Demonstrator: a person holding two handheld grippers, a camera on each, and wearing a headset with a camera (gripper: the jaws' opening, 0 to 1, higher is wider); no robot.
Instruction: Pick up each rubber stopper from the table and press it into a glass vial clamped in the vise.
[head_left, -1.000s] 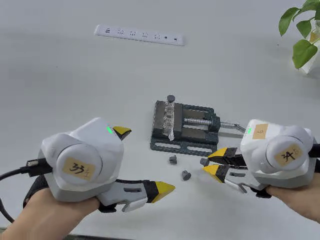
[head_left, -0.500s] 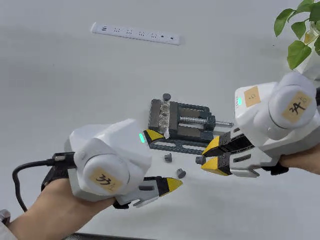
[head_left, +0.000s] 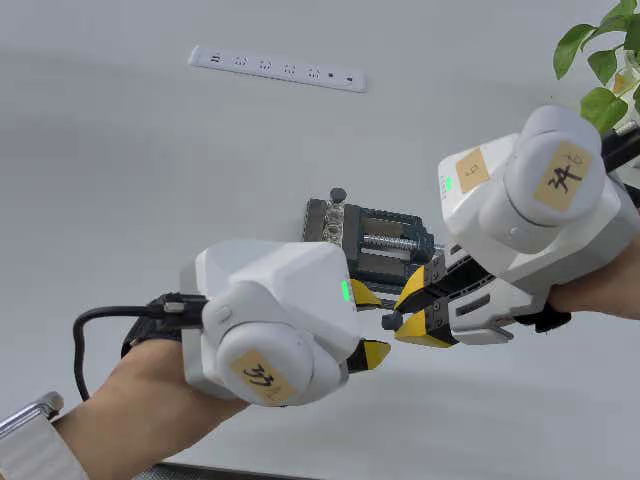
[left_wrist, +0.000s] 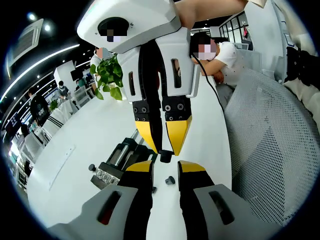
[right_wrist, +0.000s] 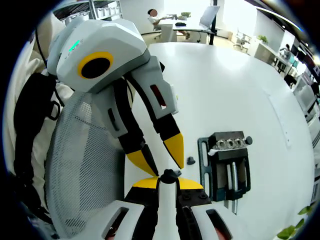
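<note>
Between right hand-held gripper (right_wrist: 169, 181) tips: small dark grey rubber stopper (right_wrist: 170, 174).

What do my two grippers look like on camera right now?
Both the left gripper and right gripper have bulky white housings, yellow-tipped jaws, a green indicator light and tan stickers with handwritten numbers. A black cable trails from the left one. A pale-strapped watch is on that wrist.

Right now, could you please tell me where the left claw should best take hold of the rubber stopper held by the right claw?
Probably by the free end of the rubber stopper, which juts past the right claw's shut tips. Come straight on from the front, as the open left claw faces it, closing across its round sides.
</note>
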